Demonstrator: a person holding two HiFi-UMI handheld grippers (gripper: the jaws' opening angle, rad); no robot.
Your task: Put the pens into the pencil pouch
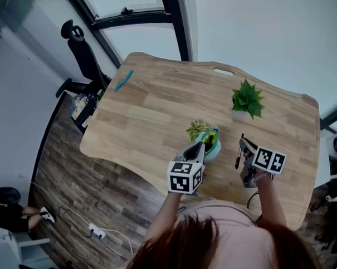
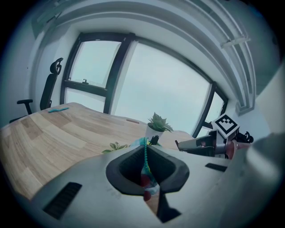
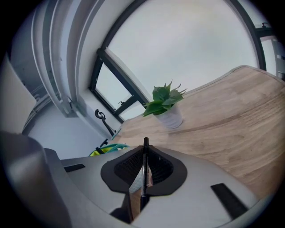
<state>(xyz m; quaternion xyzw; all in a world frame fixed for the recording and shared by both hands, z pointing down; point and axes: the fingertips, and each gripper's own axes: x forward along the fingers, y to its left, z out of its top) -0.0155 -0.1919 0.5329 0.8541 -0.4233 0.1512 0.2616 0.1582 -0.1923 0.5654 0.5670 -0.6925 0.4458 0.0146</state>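
task partly done, by the look of it. pencil pouch (image 1: 214,150) sits on the near part of the table (image 1: 156,115), just in front of a small plant (image 1: 196,128), mouth up and open. something yellow-green shows in the mouth; cannot tell whether it is a pen already in or the lining. left gripper (image 1: 198,149) has its jaws nearly together, pinched on the pouch's teal zipper edge, which runs straight up between them in the left gripper view, so the mouth is held steady. right gripper (image 1: 246,147) has its jaws narrow, clamped on a thin black pen (image 1: 238,157), off the table and just beside the pouch on the person's right, not yet over the mouth. the pen's long axis runs across the line the gripper points along, steeply upright: one end pokes above the jaw tips in the right gripper view, the other hangs below. which end is the writing tip cannot be told. judged remaining: carry this pen over the mouth and drop it in end-first; then fetch the teal pen (image 1: 123,80) lying flat at the table's far left corner, well apart from the pouch.
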